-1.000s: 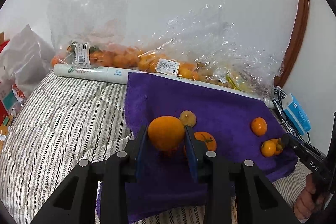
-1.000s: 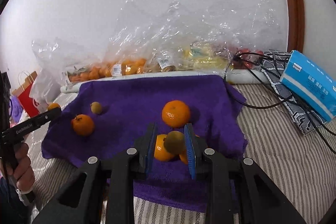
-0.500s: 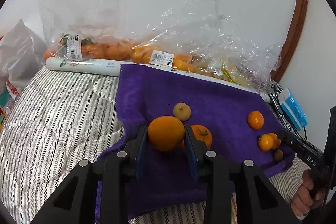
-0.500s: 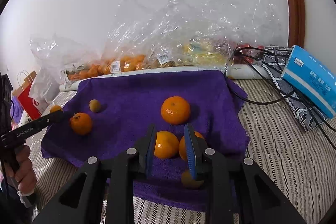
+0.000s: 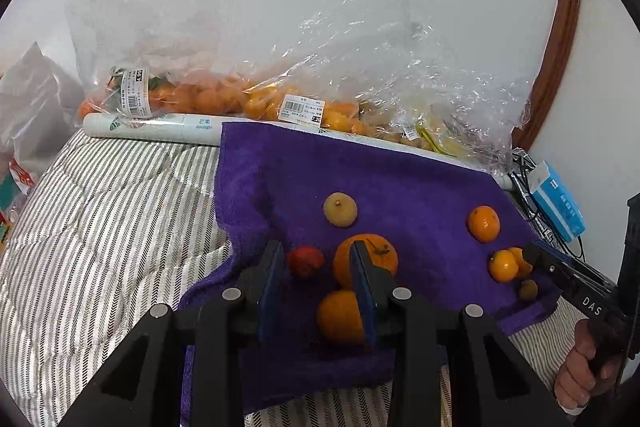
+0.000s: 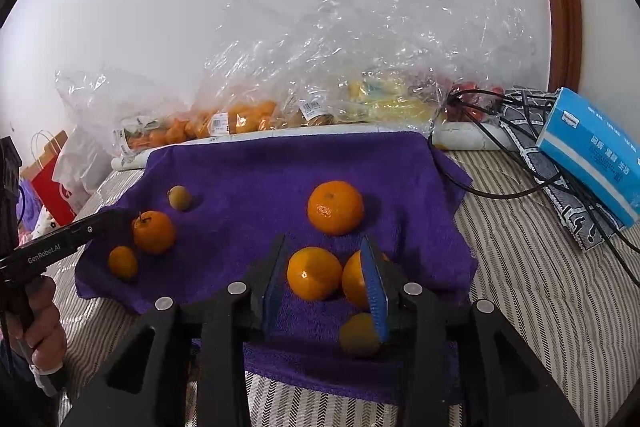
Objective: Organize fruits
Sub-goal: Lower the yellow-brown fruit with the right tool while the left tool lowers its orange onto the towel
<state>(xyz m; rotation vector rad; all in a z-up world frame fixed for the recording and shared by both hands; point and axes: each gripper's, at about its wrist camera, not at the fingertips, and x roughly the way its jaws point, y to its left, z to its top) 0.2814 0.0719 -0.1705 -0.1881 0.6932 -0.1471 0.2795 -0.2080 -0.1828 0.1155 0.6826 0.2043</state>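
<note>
Striped bedding (image 5: 104, 211) carrying a purple towel (image 5: 400, 187), with clear plastic bags of fruit (image 5: 248, 99) lying along the white wall behind.

Looking partly done: loose fruit sitting on the towel in two rough groups. Near the left gripper (image 5: 316, 279), jaws parted moderately and gripping nothing, lying close together: a large orange (image 5: 380, 251), a smaller orange (image 5: 340, 315) right at the right finger, a small red fruit (image 5: 306, 261) between the fingers and a yellowish round fruit (image 5: 340, 209) a little farther back.

Near the right gripper (image 6: 326, 279), also parted and empty: an orange (image 6: 314, 273) sitting between the fingers, another orange (image 6: 354, 283) half hidden behind the right finger, a small dull-yellow fruit (image 6: 358, 333) at that finger's tip, and a big mandarin (image 6: 335, 207) just beyond.

Judging from this, several pieces already set down on the towel, yet kinds mixing in both groups, small yellowish and red ones lying among oranges. Probably remaining: separating those by kind, and perhaps emptying more from the bags, which appear well stocked. Cannot tell the intended final layout.
</note>
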